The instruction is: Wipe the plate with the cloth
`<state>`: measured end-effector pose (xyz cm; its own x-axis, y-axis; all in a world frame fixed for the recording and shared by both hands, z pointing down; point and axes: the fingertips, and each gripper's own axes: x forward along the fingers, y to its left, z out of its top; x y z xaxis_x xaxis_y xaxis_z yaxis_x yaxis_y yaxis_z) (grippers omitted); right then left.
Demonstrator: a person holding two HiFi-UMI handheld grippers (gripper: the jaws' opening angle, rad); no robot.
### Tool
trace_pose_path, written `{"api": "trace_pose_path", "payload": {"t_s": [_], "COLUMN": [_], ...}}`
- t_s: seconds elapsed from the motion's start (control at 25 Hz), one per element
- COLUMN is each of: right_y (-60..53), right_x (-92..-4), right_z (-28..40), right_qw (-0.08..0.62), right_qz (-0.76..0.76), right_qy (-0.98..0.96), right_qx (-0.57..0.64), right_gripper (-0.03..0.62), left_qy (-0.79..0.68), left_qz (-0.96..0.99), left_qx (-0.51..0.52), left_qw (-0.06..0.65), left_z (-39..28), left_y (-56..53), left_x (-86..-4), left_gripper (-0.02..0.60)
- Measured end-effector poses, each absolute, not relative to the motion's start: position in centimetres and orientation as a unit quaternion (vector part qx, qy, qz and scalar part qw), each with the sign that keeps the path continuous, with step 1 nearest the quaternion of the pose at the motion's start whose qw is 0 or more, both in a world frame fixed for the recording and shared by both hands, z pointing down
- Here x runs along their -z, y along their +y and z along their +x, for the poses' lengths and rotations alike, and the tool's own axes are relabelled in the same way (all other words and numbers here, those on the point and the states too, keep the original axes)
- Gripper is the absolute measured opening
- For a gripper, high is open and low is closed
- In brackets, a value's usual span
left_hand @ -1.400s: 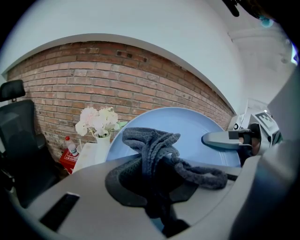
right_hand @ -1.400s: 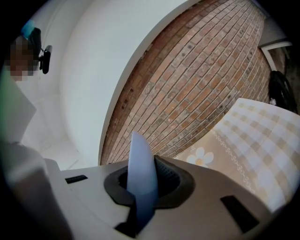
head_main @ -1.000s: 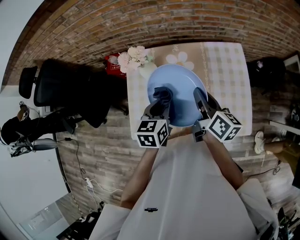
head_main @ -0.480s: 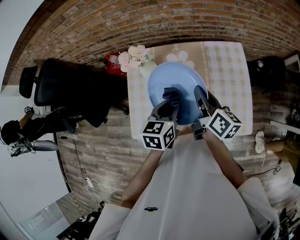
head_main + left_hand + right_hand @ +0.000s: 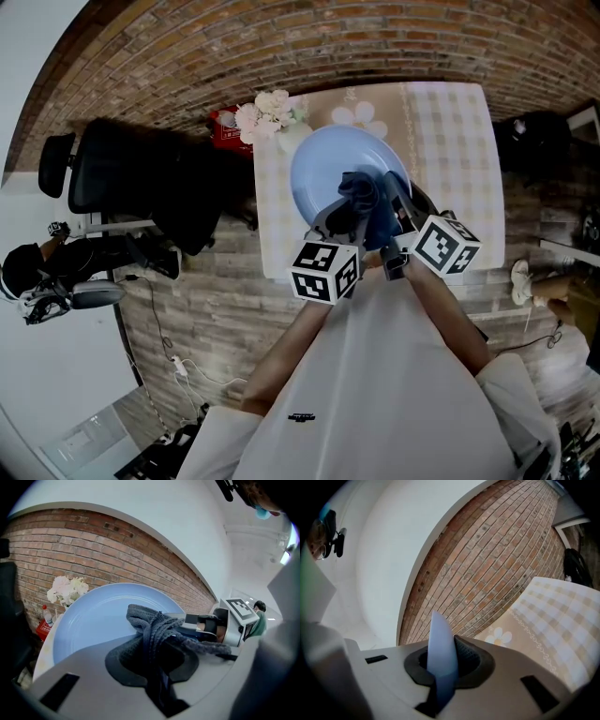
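Item count:
- one plate (image 5: 323, 169)
- one cloth (image 5: 364, 199)
- two grippers: one left gripper (image 5: 339, 217) and one right gripper (image 5: 397, 202)
- one table (image 5: 455, 155)
- one bunch of flowers (image 5: 265, 114)
- one black chair (image 5: 122, 178)

Flowers (image 5: 266, 114) crowd the far left corner of the counter (image 5: 452, 155), just beside the plate (image 5: 321, 172); the checked right half lies wide open, easy passage there.
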<state>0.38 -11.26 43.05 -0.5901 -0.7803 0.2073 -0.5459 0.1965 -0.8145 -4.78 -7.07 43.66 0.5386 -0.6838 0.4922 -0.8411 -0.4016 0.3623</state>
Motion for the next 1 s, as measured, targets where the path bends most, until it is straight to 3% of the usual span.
{"api": "trace_pose_path", "payload": {"t_s": [1.0], "right_y": [-10.5], "right_x": [-42.8], "right_z": [-0.4], "right_qw": [0.129], "right_qz": [-0.406], "right_qy": [0.774], "right_qx": [0.468], "right_gripper": [0.058], "left_qy": [-0.500], "left_qz": [0.827], "left_qx": [-0.152], "left_qw": [0.206], "left_z": [-7.4], "left_y": [-10.8], "left_x": [-41.8], "left_gripper": [0.061]}}
